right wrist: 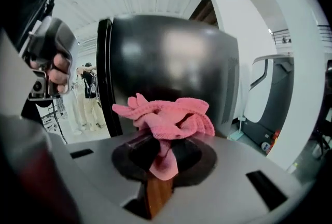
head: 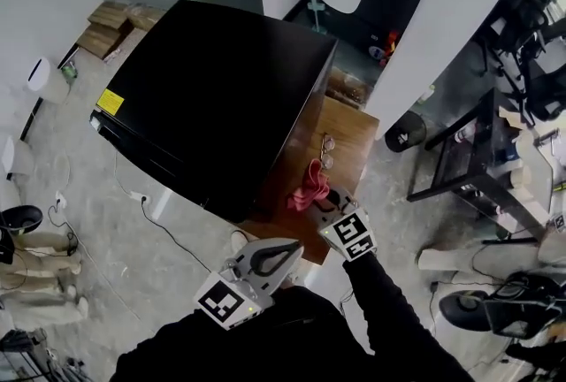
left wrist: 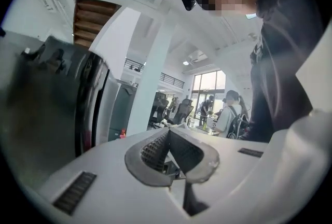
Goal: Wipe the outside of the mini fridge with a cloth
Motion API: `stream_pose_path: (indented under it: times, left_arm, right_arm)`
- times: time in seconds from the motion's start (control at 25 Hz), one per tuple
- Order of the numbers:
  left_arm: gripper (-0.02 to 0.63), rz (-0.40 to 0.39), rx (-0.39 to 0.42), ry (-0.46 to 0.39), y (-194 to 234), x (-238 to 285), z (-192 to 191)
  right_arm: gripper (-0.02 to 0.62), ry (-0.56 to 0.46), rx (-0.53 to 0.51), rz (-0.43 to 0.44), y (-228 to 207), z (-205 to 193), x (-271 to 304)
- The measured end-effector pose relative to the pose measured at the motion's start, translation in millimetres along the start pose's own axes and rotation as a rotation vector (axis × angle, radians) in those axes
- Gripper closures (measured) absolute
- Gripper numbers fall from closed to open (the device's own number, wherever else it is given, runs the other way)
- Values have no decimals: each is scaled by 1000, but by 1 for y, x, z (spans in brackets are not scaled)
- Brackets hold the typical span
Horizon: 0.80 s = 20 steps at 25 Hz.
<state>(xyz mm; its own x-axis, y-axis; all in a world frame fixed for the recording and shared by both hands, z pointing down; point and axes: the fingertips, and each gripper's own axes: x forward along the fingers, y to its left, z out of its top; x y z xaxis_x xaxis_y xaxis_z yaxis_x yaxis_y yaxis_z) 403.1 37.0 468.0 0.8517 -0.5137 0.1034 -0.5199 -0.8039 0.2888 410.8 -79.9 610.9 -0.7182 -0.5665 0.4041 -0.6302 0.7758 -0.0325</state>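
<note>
The right claw is clamped on the pink cloth. The cloth is bunched at the claw's tips, spilling up and forward over them, and one tail hangs down between the jaws. In the head view the cloth sits just ahead of the right claw, low against the side wall of the black mini fridge and above the wooden desk the fridge stands on. Whether the cloth touches the fridge wall cannot be told. A pair of glasses lies on the desk just beyond the cloth. The left claw has its jaws drawn together with nothing between them and hangs close to the person's body, apart from the fridge.
</note>
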Motion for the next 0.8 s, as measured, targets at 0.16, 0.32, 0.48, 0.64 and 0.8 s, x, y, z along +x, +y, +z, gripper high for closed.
stream_pose_path:
  times: [0.16, 0.32, 0.48, 0.64, 0.8]
  left_arm:
    - [600, -32, 5, -41, -15, -18, 69]
    - [600, 0, 60, -100, -9, -44, 141]
    - [600, 68, 192, -151, 22, -76, 205]
    - [600, 84, 281, -165, 60, -96, 237]
    - [600, 83, 332, -252, 110, -128, 283]
  right_arm:
    - [523, -104, -84, -62, -7, 98, -62]
    - [523, -186, -176, -87, 4, 193, -101]
    - [523, -178, -254, -114, 22, 263, -98]
    - [523, -185, -329, -134, 36, 314, -74]
    - [523, -104, -413, -163, 47, 357, -23]
